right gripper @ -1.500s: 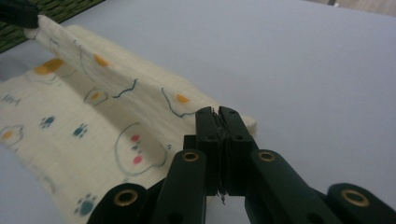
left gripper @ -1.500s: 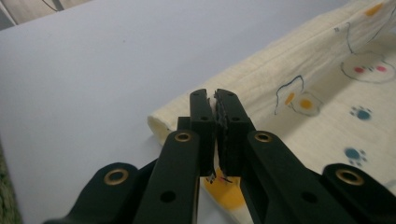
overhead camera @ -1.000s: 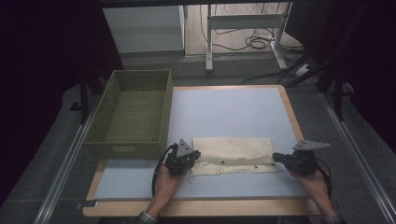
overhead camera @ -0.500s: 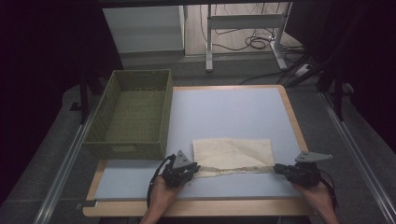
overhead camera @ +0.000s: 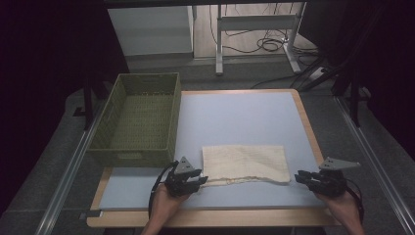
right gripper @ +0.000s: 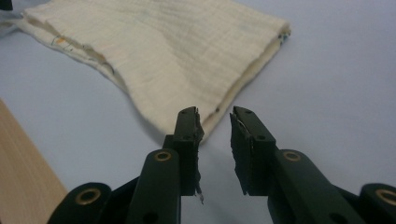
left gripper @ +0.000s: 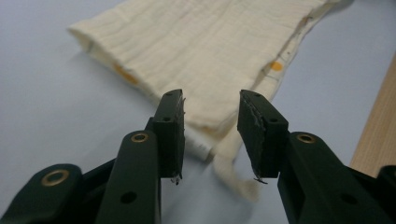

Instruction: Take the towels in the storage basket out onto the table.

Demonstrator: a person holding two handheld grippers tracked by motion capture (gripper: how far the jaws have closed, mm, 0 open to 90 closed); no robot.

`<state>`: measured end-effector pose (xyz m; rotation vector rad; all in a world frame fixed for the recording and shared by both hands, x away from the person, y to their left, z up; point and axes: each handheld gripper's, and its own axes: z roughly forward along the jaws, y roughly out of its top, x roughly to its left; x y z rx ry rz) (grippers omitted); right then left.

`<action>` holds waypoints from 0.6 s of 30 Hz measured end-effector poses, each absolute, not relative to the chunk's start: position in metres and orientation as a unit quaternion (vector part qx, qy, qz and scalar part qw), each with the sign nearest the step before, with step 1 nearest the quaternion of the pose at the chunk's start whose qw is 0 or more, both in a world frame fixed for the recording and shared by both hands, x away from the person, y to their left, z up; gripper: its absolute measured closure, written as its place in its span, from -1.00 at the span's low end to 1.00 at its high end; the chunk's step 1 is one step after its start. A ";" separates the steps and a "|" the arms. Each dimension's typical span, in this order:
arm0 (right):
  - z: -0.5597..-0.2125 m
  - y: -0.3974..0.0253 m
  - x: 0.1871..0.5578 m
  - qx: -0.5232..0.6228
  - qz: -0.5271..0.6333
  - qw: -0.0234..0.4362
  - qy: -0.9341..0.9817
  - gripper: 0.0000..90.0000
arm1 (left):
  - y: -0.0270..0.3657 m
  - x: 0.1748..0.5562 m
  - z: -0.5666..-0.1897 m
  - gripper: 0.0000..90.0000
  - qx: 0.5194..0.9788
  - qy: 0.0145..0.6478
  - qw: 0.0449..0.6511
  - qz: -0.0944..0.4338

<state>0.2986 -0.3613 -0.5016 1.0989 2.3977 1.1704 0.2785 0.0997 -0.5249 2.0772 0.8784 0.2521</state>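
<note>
The table (overhead camera: pixel 235 117), pale blue on top with a wooden edge, runs ahead of both sets of jaws. At its left side, beyond the left gripper's jaws and well apart from them, stands a green woven basket (overhead camera: pixel 134 120).

A folded cream muslin cloth (overhead camera: pixel 244 164) lies flat on the table between the two grippers. In the left gripper view the cloth (left gripper: pixel 205 60) spreads away ahead of the jaws, and its near corner trails down into the gap between them; whether it touches either pad cannot be told. In the right gripper view the cloth (right gripper: pixel 163 56) lies ahead and to the left of the jaws, its nearest corner ending just in front of the left jaw's tip.

The left gripper (overhead camera: pixel 199 180) sits at the cloth's near left corner, held in a hand (overhead camera: pixel 164 208), its jaws spread apart. The right gripper (overhead camera: pixel 299 177) rests just off the cloth's near right corner, jaws likewise parted with bare table between them.
</note>
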 end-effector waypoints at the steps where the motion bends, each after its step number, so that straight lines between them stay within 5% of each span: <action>1: -0.502 -0.359 0.301 0.376 0.402 0.128 0.825 0.58 | 0.095 0.280 -0.525 0.35 0.834 0.345 0.419 0.099; 4: -0.503 -0.349 0.312 0.372 0.404 0.127 0.826 0.56 | 0.079 0.284 -0.530 0.35 0.854 0.331 0.387 0.109; 6: -0.504 -0.343 0.319 0.373 0.406 0.124 0.825 0.54 | 0.076 0.286 -0.534 0.78 0.861 0.328 0.370 0.114; 8: -0.505 -0.341 0.322 0.374 0.406 0.124 0.825 0.54 | 0.079 0.286 -0.530 0.95 0.853 0.333 0.385 0.115; 18: -0.503 -0.341 0.324 0.380 0.407 0.125 0.821 0.51 | 0.082 0.266 -0.520 0.94 0.862 0.320 0.382 0.092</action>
